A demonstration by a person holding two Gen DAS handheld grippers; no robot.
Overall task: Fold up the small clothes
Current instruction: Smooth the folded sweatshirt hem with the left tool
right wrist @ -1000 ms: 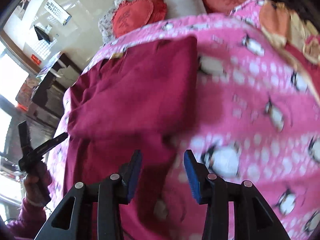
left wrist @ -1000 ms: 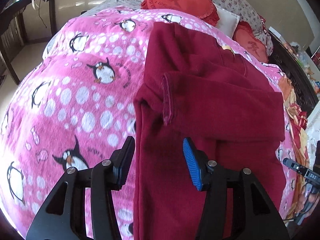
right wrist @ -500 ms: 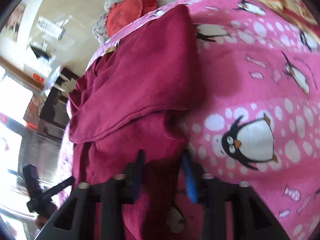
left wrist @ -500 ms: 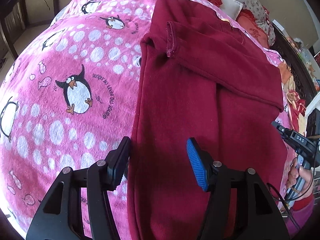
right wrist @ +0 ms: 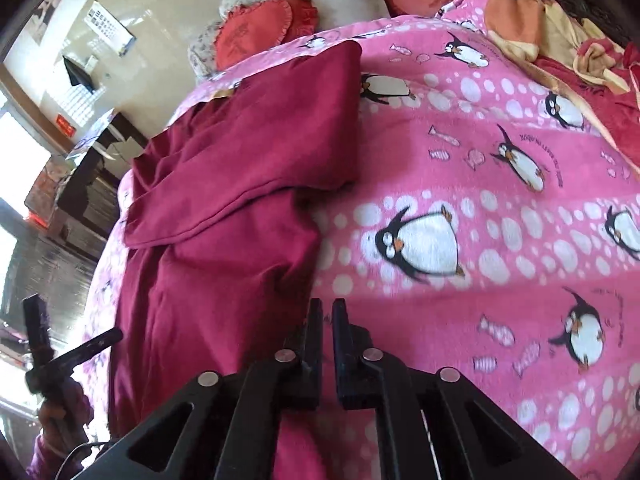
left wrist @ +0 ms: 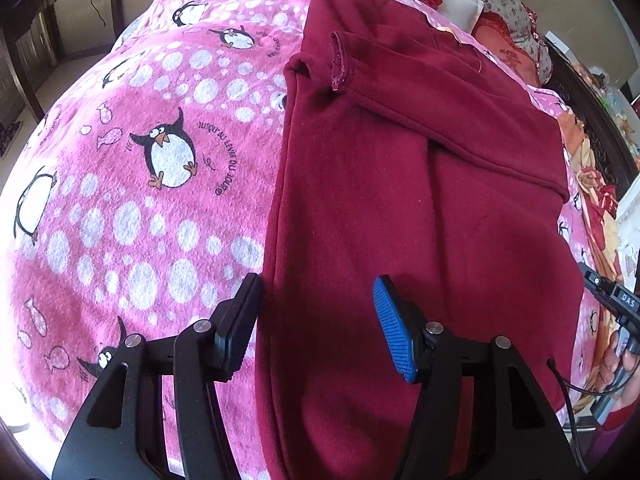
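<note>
A dark red garment (left wrist: 400, 200) lies flat on a pink penguin blanket (left wrist: 140, 160), its upper part folded over with a sleeve cuff (left wrist: 338, 62) on top. My left gripper (left wrist: 316, 320) is open, its jaws straddling the garment's left edge near the hem. In the right wrist view the same garment (right wrist: 224, 220) lies to the left. My right gripper (right wrist: 327, 320) has its jaws nearly together at the garment's right edge near the hem; the cloth between them is hidden.
Red round cushions (right wrist: 256, 32) and a white pillow (right wrist: 344, 0) sit at the head of the bed. Orange and red bedding (right wrist: 560, 40) is heaped at the far right. A dark table (left wrist: 24, 40) stands left of the bed.
My left gripper has moved back toward the garment's hem, still open. My right gripper has closed its jaws at the garment's right edge.
</note>
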